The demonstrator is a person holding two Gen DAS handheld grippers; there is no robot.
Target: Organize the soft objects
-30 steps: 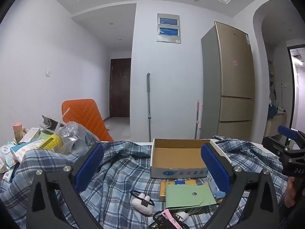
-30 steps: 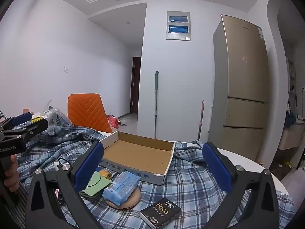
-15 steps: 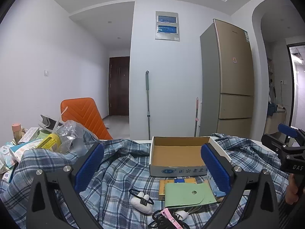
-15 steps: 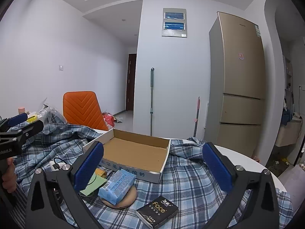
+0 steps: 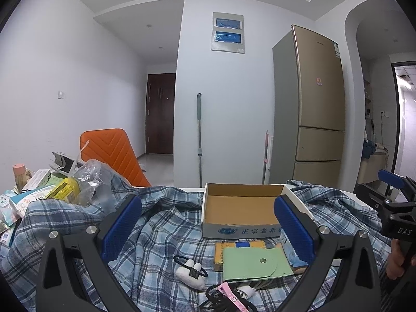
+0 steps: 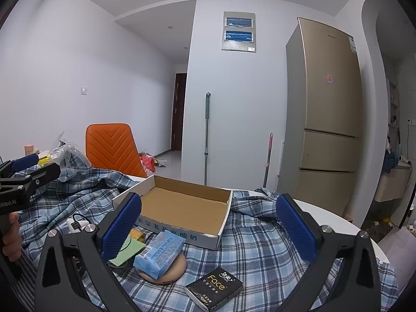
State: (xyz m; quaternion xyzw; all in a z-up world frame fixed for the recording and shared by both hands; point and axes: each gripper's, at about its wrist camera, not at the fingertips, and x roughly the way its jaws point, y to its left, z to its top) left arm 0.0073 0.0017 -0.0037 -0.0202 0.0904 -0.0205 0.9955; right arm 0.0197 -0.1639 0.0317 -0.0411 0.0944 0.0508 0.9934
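Note:
An empty cardboard box point(image 5: 241, 209) point(image 6: 182, 208) lies on a blue plaid cloth point(image 5: 161, 223) point(image 6: 260, 244). In front of it lie a green pouch point(image 5: 253, 264), a yellow packet point(image 5: 221, 251), a white soft item with a black hair tie point(image 5: 189, 275) and a pink clip point(image 5: 230, 296). A blue tissue pack point(image 6: 158, 252) rests on a round tan disc point(image 6: 169, 270), beside a black "Face" tissue pack point(image 6: 214, 290). My left gripper point(image 5: 208, 230) and right gripper point(image 6: 209, 230) are both open and hold nothing, above the items.
An orange chair point(image 5: 111, 153) stands behind the table. Boxes, a yellow bottle and a plastic bag point(image 5: 85, 179) pile up at the left. A fridge point(image 5: 312, 117), a mop point(image 5: 199, 140) and a doorway point(image 5: 160, 114) are beyond. The white table edge point(image 6: 338, 221) shows at right.
Both cameras have shifted slightly, the right one drawing back a little from the box. Both grippers stay open; no object has moved.

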